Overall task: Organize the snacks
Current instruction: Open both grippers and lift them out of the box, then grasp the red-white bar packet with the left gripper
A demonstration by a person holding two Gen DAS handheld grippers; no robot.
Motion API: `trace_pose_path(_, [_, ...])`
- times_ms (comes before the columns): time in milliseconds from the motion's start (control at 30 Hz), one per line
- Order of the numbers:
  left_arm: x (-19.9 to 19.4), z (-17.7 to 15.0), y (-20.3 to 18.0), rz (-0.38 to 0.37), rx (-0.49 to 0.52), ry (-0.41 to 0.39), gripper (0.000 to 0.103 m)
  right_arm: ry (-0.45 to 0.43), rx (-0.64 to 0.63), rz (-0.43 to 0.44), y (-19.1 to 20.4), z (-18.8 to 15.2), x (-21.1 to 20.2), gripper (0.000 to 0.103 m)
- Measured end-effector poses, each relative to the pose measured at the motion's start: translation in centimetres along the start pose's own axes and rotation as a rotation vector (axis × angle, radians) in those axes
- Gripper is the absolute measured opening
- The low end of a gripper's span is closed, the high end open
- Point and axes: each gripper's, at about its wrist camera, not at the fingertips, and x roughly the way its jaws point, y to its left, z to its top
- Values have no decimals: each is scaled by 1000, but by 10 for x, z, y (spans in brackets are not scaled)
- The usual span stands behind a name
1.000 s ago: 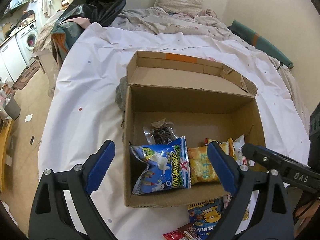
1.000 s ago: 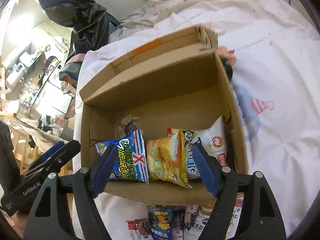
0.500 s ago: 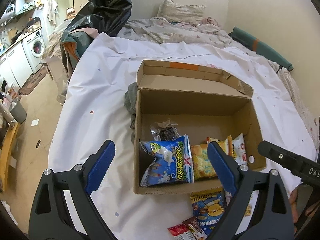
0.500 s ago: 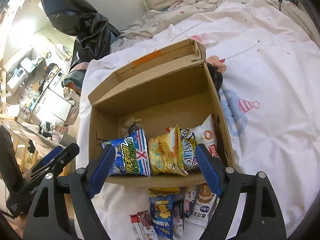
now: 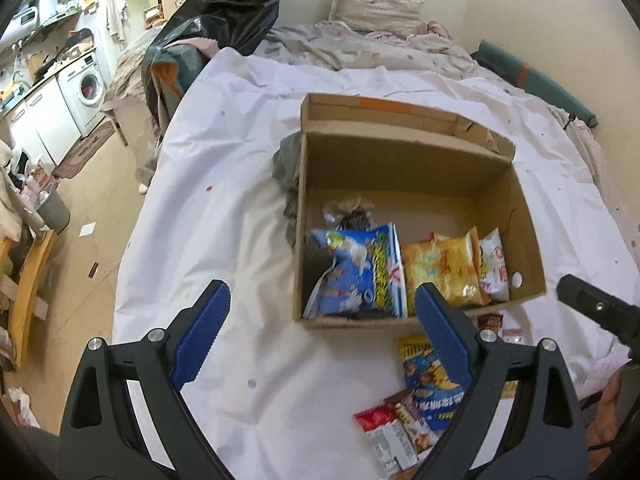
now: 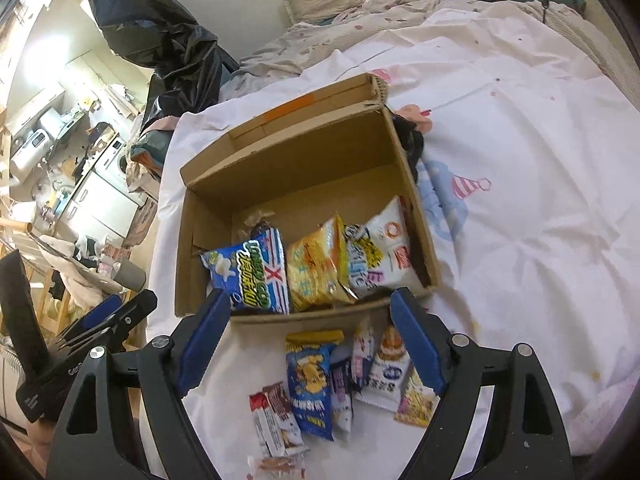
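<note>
Brown box (image 6: 408,184) w/ orange tape; blue, yellow, white snack bags (image 6: 316,268); white sheet (image 6: 520,200) w/ pastel dots.

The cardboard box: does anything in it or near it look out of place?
Yes. Several snack packets lie loose on the white sheet in front of the cardboard box, not inside. In the box, three bags stand in a row.
</note>
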Motion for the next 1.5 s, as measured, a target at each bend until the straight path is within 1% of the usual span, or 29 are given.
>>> trace_pose_path(100, [-2, -10, 5, -4, -9, 12, 92, 9, 15, -11, -7, -8, -5, 85])
trace_pose_path(200, [-1, -20, 12, -29, -40, 35, 92, 19, 32, -20, -14, -16, -8, 85])
trace_pose_path(300, [7, -33, 17, -53, -87, 104, 92, 31, 45, -36, -21, -22, -8, 85])
trace_pose_path(433, [29, -57, 15, -73, -146, 252, 91, 53, 73, -56, -31, -27, -4, 85])
trace_pose_path(500, [39, -74, 7, -100, -172, 315, 90, 59, 93, -61, -36, -28, -2, 85])
trace_pose_path(600, [51, -99, -8, -122, -156, 407, 78, 61, 114, -56, -41, -29, -2, 85])
trace_pose_path(667, [61, -113, -14, -130, -162, 469, 65, 58, 122, -54, -42, -29, -2, 85])
trace_pose_path(733, [69, -123, -18, -128, -169, 508, 64, 59, 124, -51, -42, -29, -1, 85])
trace_pose_path(800, [77, -129, -24, -134, -155, 537, 63, 62, 122, -49, -41, -28, 0, 85])
trace_pose_path(833, [80, -131, -27, -130, -149, 547, 62, 63, 121, -48, -40, -28, 1, 85])
trace_pose_path(900, [82, -132, -32, -117, -136, 534, 62, 64, 116, -48, -39, -28, 1, 85])
trace_pose_path(933, [83, -133, -34, -108, -127, 528, 60, 63, 113, -50, -39, -28, 1, 85])
trace_pose_path(967, [84, -134, -37, -92, -112, 523, 54, 61, 111, -53, -39, -28, 0, 85])
trace_pose_path(1000, [84, -135, -38, -72, -96, 519, 51, 59, 110, -55, -39, -28, -1, 85])
trace_pose_path(1033, [84, -136, -39, -58, -85, 518, 44, 57, 112, -56, -40, -28, -1, 85])
trace_pose_path(1100, [83, -138, -39, -56, -62, 521, 40, 57, 122, -58, -43, -28, -2, 85])
trace_pose_path(1167, [79, -140, -39, -48, -38, 521, 32, 58, 138, -55, -46, -28, -2, 85])
trace_pose_path(1233, [77, -141, -36, -50, -35, 523, 27, 60, 150, -52, -47, -28, -2, 85])
trace_pose_path(1333, [76, -136, -28, -29, -33, 529, 26, 63, 157, -43, -47, -26, 0, 85])
trace_pose_path(1400, [70, -128, -20, -42, -38, 524, 26, 65, 171, -36, -50, -25, 0, 85])
trace_pose_path(1500, [56, -109, -11, -55, -41, 477, 26, 76, 223, -31, -61, -25, 2, 85])
